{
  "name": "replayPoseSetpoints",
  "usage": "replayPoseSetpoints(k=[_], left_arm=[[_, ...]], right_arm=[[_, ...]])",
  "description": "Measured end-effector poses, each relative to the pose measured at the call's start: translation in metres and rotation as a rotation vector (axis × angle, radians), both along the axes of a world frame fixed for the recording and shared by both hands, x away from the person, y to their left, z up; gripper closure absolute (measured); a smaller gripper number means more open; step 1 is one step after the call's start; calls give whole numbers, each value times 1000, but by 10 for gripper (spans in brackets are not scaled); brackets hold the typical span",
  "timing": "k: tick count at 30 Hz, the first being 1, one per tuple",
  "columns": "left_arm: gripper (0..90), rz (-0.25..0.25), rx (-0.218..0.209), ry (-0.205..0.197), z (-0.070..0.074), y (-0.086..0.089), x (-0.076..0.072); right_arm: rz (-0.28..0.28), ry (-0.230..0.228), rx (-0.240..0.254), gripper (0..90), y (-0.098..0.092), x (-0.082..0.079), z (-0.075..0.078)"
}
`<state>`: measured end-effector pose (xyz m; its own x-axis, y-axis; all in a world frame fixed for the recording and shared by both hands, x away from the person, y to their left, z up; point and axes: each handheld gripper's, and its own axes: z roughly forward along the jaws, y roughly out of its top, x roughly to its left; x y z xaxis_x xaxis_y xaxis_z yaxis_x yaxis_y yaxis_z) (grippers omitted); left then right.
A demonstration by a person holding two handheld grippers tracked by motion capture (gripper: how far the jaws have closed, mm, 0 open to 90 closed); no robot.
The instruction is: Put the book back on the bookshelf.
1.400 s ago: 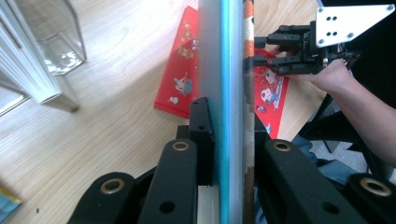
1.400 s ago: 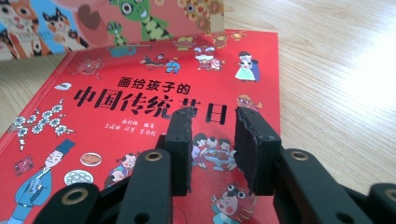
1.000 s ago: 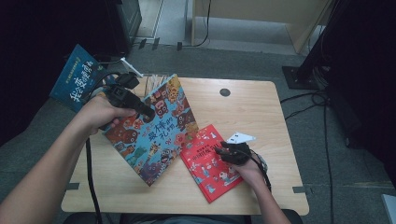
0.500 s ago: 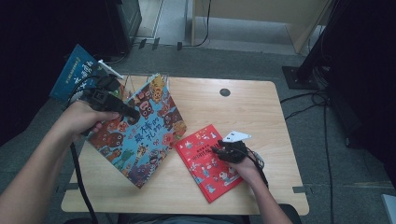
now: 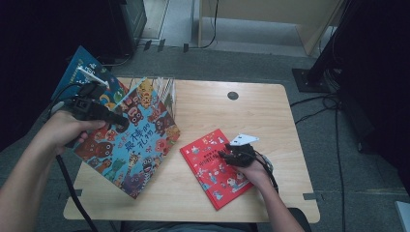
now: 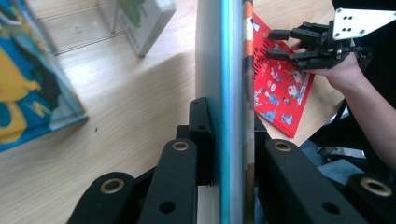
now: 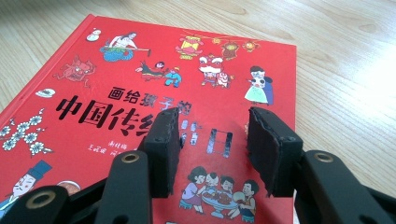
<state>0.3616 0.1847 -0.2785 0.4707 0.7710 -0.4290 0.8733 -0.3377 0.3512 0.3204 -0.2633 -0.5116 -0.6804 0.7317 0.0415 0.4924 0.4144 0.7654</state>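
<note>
My left fingers (image 6: 227, 140) clamp the monster picture book (image 5: 133, 140), which is tilted above the desk's (image 5: 270, 111) left part, beside the clear book rack (image 5: 167, 89). My right fingers (image 7: 213, 149), just opening with nothing between them, hover over the red book (image 5: 215, 166) lying flat at front right.

Right of the red book (image 5: 216, 166), the tabletop (image 5: 270, 121) lay bare and passable. Left of it, the tilted monster book (image 5: 140, 145) and clear rack (image 5: 167, 89) barred the way.
</note>
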Motion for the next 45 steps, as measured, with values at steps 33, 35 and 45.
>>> replayPoseSetpoints(k=[33,35,45], left_arm=[[809,162,-35,2,7,77,-28],[808,176,-34,2,8,80,-28],[810,248,-23,3,9,103,-25]], right_arm=[[7,-8,-8,528,1,0,0],[7,-7,-9,528,1,0,0],[8,-8,-8,529,1,0,0]])
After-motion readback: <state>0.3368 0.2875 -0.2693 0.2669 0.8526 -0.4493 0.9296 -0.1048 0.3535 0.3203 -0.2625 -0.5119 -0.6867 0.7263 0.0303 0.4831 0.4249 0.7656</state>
